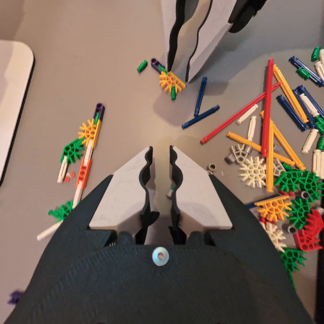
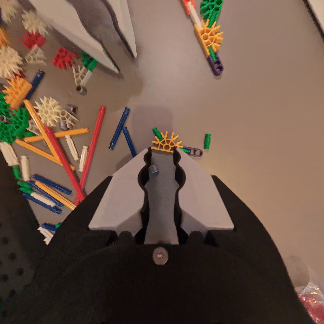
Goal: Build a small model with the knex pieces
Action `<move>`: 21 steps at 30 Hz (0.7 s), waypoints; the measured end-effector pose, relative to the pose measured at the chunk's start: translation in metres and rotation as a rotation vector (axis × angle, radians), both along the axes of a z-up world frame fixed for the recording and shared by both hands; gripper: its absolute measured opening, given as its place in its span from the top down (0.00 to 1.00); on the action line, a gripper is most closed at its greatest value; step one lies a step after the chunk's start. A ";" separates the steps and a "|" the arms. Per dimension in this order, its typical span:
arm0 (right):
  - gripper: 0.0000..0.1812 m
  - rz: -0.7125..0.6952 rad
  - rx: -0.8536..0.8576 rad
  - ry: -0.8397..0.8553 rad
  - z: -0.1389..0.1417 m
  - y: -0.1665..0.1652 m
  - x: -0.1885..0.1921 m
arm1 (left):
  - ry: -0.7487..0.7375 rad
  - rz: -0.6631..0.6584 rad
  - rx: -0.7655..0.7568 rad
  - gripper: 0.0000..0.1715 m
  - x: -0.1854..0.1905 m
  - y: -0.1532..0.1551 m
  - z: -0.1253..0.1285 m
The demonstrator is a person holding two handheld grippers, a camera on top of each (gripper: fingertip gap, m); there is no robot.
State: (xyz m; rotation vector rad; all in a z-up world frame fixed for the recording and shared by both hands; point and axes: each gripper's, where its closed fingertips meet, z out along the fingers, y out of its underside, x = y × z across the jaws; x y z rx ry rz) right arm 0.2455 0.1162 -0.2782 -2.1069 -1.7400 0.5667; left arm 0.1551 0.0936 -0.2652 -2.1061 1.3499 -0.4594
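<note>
A yellow half-round connector (image 2: 166, 142) lies on the grey table (image 2: 254, 122) with two short green rods and a purple link (image 2: 196, 152) plugged into it. My right gripper (image 2: 161, 149) is open, its tips at the connector's flat edge with nothing held; in the left wrist view this gripper (image 1: 178, 76) reaches down from the top onto the connector (image 1: 171, 82). My left gripper (image 1: 161, 149) is open and empty above bare table, and shows in the right wrist view (image 2: 126, 64). A long built strip (image 1: 88, 140) of purple, yellow, green, orange and white pieces lies to its left.
A loose green rod (image 2: 207, 141) lies near the connector. Two blue rods (image 1: 199, 105) lie beside it. A pile of rods and snowflake connectors (image 1: 280, 149) fills one side. A white tray (image 1: 14, 87) sits at the table's edge. A small grey piece (image 2: 154, 170) lies under my right fingers. My hands' fingertips stand some 10 cm from each other. To reach the loose green rod (image 2: 207, 141) in a straight line is about 4 cm for my right fingers, about 12 cm for my left. Seen from the left wrist view (image 1: 141, 65) as well.
</note>
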 end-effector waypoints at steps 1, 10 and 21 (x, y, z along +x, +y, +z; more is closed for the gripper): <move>0.87 0.014 0.021 -0.005 -0.003 0.000 -0.002 | -0.001 0.021 -0.002 0.89 -0.007 -0.004 0.001; 0.93 -0.028 0.018 0.021 -0.006 0.008 -0.025 | -0.021 0.182 -0.017 0.88 -0.053 -0.036 0.000; 0.90 -0.207 -0.099 0.144 0.017 0.013 -0.068 | -0.067 0.295 -0.017 0.87 -0.074 -0.048 0.005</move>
